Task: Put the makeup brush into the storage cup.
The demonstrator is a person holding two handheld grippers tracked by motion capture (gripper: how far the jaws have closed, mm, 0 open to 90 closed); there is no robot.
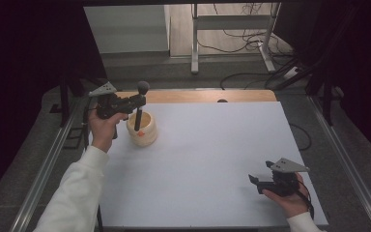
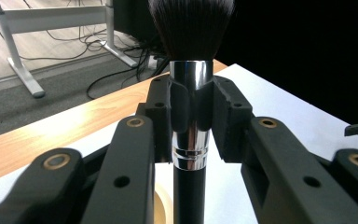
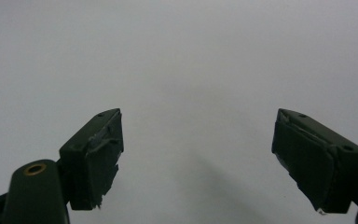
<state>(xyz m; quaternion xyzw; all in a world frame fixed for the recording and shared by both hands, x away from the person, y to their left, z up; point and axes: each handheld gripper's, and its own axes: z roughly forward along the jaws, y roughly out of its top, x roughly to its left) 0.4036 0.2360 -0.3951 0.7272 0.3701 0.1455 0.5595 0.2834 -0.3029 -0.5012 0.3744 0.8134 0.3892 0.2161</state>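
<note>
A makeup brush (image 1: 140, 104) with a black handle, silver ferrule (image 2: 191, 116) and dark bristles stands upright. My left gripper (image 1: 136, 100) is shut on the ferrule, and the brush's lower end hangs inside a cream round holder (image 1: 142, 129) at the table's far left. In the left gripper view both pads (image 2: 161, 116) press the ferrule from either side. My right gripper (image 1: 255, 179) rests low over the white table (image 1: 212, 159) at the near right, jaws wide apart with nothing between the pads (image 3: 95, 154).
A strip of wooden tabletop (image 1: 198, 95) runs along the white surface's far edge. Beyond it the floor holds cables (image 1: 241, 41) and a white metal desk frame (image 1: 232, 29). Metal rails (image 1: 43, 174) flank the table on both sides.
</note>
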